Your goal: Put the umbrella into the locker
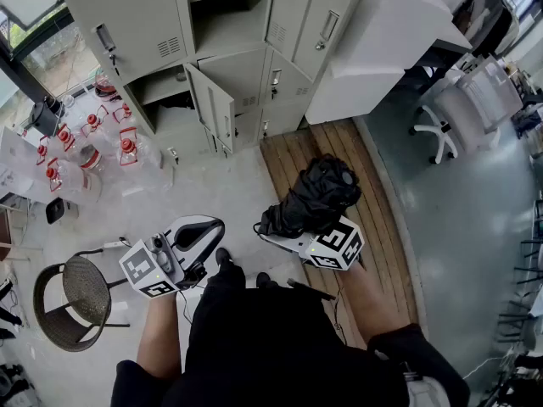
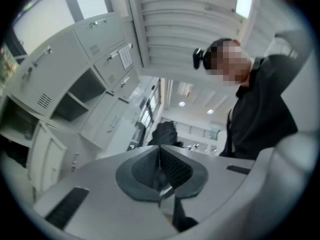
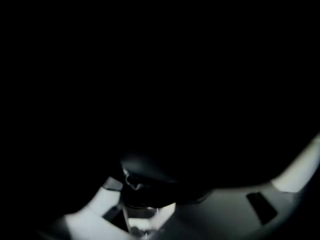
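My right gripper (image 1: 287,237) is clamped on the folded black umbrella (image 1: 316,195). Its jaws are spread wide around the bundle, and its own camera sees little but dark fabric. My left gripper (image 1: 202,229) has its jaws pressed together on nothing, level with the load and to its left.

The umbrella hangs just in front of me over the wooden boards (image 1: 377,185), its long axis slanting from low left to high right. The lockers (image 1: 136,15) stand ahead and leftward, with several compartments open. The left hand is nearer them, but I judge the right must carry forward-left and turn the bundle end-on.
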### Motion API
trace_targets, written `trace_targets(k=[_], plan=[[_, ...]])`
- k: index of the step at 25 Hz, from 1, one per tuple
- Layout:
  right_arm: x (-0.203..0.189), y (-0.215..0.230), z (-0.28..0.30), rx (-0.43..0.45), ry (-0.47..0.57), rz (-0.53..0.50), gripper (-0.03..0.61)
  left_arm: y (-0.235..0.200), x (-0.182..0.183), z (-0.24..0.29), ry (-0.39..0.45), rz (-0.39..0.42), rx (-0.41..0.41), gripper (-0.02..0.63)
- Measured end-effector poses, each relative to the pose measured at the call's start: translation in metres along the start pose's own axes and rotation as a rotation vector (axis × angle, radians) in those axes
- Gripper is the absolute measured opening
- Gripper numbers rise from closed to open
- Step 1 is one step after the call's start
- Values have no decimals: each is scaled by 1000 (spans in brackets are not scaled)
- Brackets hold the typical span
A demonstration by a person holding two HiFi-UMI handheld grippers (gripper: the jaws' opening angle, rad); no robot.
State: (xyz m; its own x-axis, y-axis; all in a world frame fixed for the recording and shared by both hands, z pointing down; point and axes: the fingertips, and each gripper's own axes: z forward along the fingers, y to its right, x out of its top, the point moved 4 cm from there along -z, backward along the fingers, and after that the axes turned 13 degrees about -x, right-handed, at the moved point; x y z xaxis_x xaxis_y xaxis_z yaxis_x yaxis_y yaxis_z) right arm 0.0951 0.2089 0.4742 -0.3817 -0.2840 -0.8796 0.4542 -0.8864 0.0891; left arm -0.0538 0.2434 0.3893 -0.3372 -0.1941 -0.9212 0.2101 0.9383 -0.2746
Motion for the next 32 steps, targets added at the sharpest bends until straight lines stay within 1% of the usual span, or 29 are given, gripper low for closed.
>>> trace_targets(k=[1, 2, 3, 4, 5, 6, 7, 8, 9, 11, 12, 13, 14, 16, 18, 20, 21, 24, 26, 29, 32], plan=[[-18, -3, -3, 12, -106, -33, 239, 11, 2, 12, 31, 1, -19, 18], [-34, -6, -6, 32, -191, -51, 241, 21, 2, 24, 53, 2, -30, 18], [-45, -11, -9, 64, -238, -44, 239, 26, -2, 32, 61, -1, -29, 18], [-52, -17, -12, 104, -245, -6, 236, 28, -9, 38, 58, -18, -22, 20], [-55, -24, -17, 140, -225, 48, 235, 27, -20, 40, 56, -53, -16, 20], [-56, -32, -23, 161, -194, 96, 236, 28, -31, 40, 66, -100, -18, 20], [-58, -38, -29, 158, -174, 116, 235, 31, -40, 38, 84, -141, -22, 20], [-62, -40, -35, 130, -188, 93, 235, 35, -47, 35, 96, -163, -17, 20], [-69, -40, -39, 87, -250, 28, 236, 39, -52, 30, 96, -167, -3, 20], [-88, -35, -45, 15, -434, -132, 236, 44, -60, 22, 69, -151, 23, 20], [-96, -34, -48, 8, -494, -165, 236, 45, -61, 20, 59, -146, 26, 20], [-99, -36, -50, 20, -506, -148, 235, 47, -61, 17, 57, -145, 25, 20], [-97, -39, -52, 44, -468, -89, 235, 48, -58, 15, 60, -144, 21, 20], [-84, -47, -55, 81, -315, 59, 227, 51, -54, 9, 66, -137, 12, 20], [-71, -54, -54, 81, -152, 147, 224, 58, -53, -4, 83, -127, 12, 20], [-59, -58, -53, 90, 14, 201, 224, 67, -49, -20, 103, -106, 31, 20], [-52, -59, -54, 101, 95, 222, 224, 71, -47, -27, 98, -83, 49, 20], [-27, -63, -59, 127, 296, 255, 224, 77, -36, -37, 35, 15, 105, 20], [-10, -64, -63, 115, 374, 241, 225, 75, -30, -38, 15, 47, 120, 20], [13, -63, -65, 80, 410, 193, 225, 68, -26, -39, -12, 61, 151, 20], [28, -61, -71, 89, 450, 192, 225, 62, -25, -37, -56, 89, 186, 20]])
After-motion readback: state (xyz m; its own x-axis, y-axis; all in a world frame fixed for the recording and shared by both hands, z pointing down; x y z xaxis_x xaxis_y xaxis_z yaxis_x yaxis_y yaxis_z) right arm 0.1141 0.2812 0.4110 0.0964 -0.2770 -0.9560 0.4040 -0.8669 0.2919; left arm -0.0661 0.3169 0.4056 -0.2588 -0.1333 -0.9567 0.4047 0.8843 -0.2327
